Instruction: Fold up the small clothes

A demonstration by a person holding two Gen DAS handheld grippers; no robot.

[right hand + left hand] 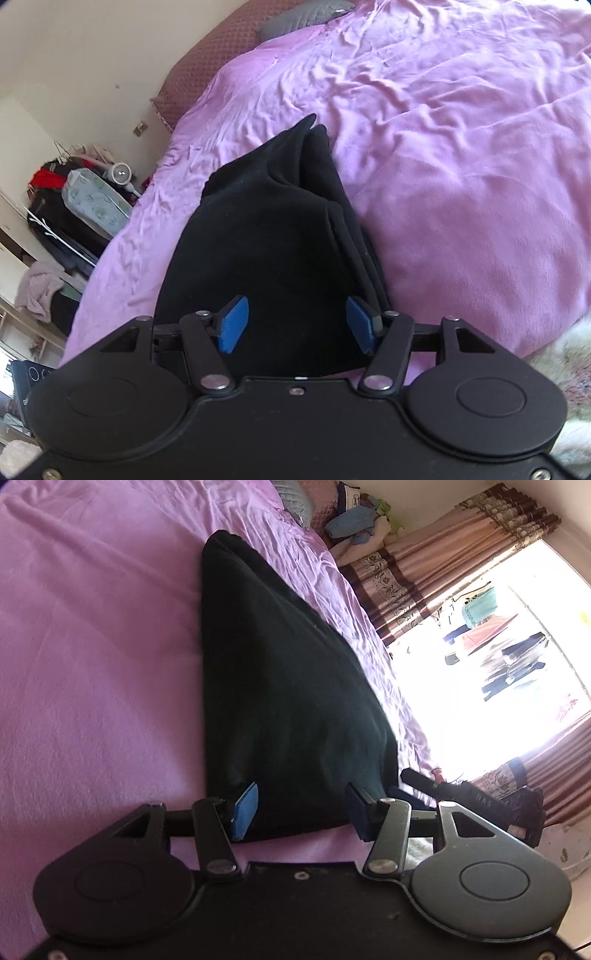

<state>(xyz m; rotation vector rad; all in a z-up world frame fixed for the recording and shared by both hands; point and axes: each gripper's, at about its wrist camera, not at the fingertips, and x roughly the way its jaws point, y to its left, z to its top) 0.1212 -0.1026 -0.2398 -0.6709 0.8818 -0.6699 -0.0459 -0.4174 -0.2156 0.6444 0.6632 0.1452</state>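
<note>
A wrinkled pink sheet (pixel 92 646) covers the bed, with patterned brown curtains (pixel 399 579) framing a bright window (pixel 461 701) beside it.

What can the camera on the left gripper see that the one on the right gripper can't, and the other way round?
Only the left wrist view shows the bright window with its brown patterned curtains, and the tip of the right gripper beside the cloth.

Only the right wrist view shows the garment's stacked folded edges and a cluttered corner with a small white fan.

Both show the black folded garment lying on the wrinkled pink bedsheet, with open blue-padded jaws on either side of its near end: the left gripper and the right gripper.
</note>
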